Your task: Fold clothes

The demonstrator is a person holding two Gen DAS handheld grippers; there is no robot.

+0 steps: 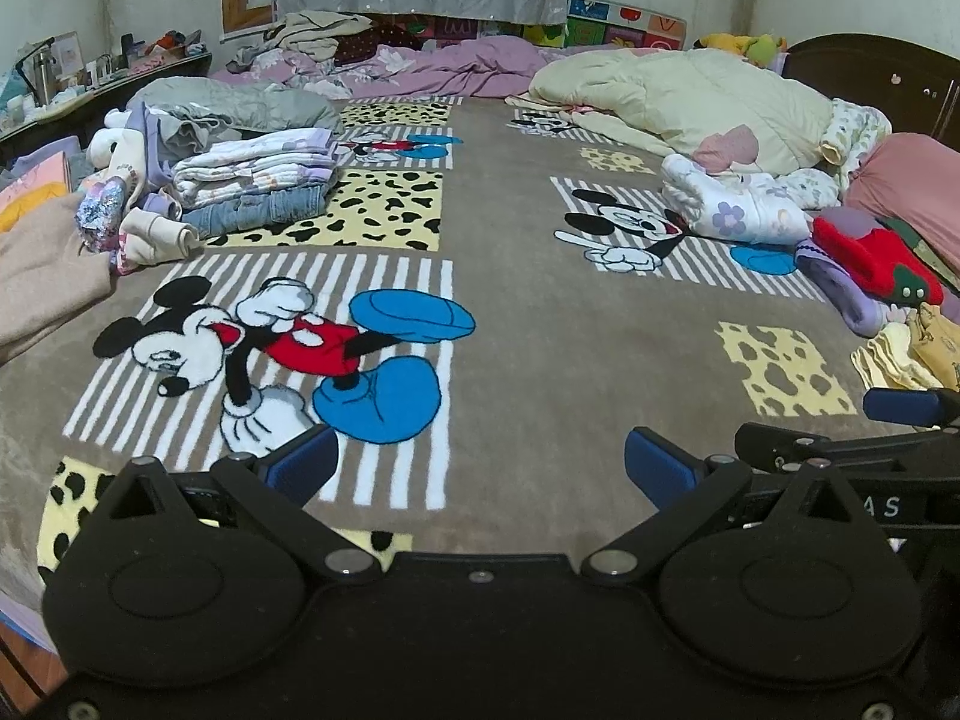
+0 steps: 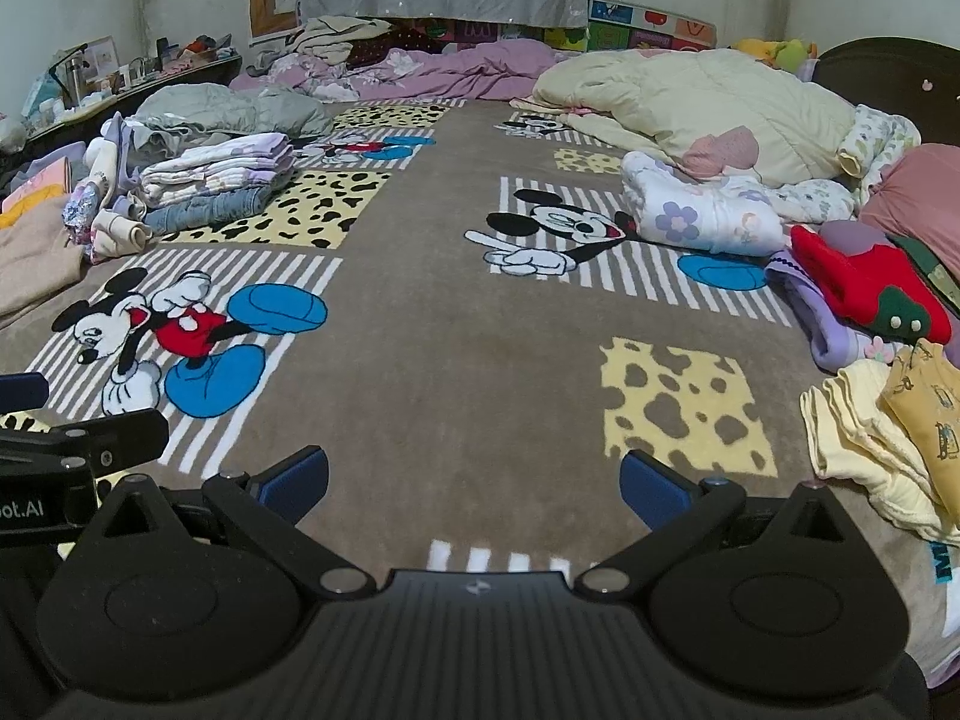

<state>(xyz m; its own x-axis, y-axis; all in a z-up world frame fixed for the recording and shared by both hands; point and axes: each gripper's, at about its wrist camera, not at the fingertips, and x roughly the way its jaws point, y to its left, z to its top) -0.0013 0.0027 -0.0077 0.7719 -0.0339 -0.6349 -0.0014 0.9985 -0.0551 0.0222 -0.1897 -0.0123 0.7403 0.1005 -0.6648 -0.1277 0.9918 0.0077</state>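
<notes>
Brown cartoon blanket (image 2: 450,330) bare mid-bed. One folded stack (image 1: 258,180) far left; one unfolded heap (image 2: 870,312) right, cut off by the frame. Left gripper (image 1: 480,462) and right gripper (image 2: 474,480): both spread, holding nothing.

A brown plush cartoon-mouse blanket (image 1: 516,312) covers the bed. A cluttered dark shelf (image 1: 90,90) stands far left. Possibly a yellow-green stuffed toy (image 2: 774,49) lies far back.

Both wrist views look low across one blanket (image 1: 528,312), seemingly side by side.

home bedroom, bed (image 1: 510,252), quilts (image 1: 690,96), clothes (image 1: 258,180)
</notes>
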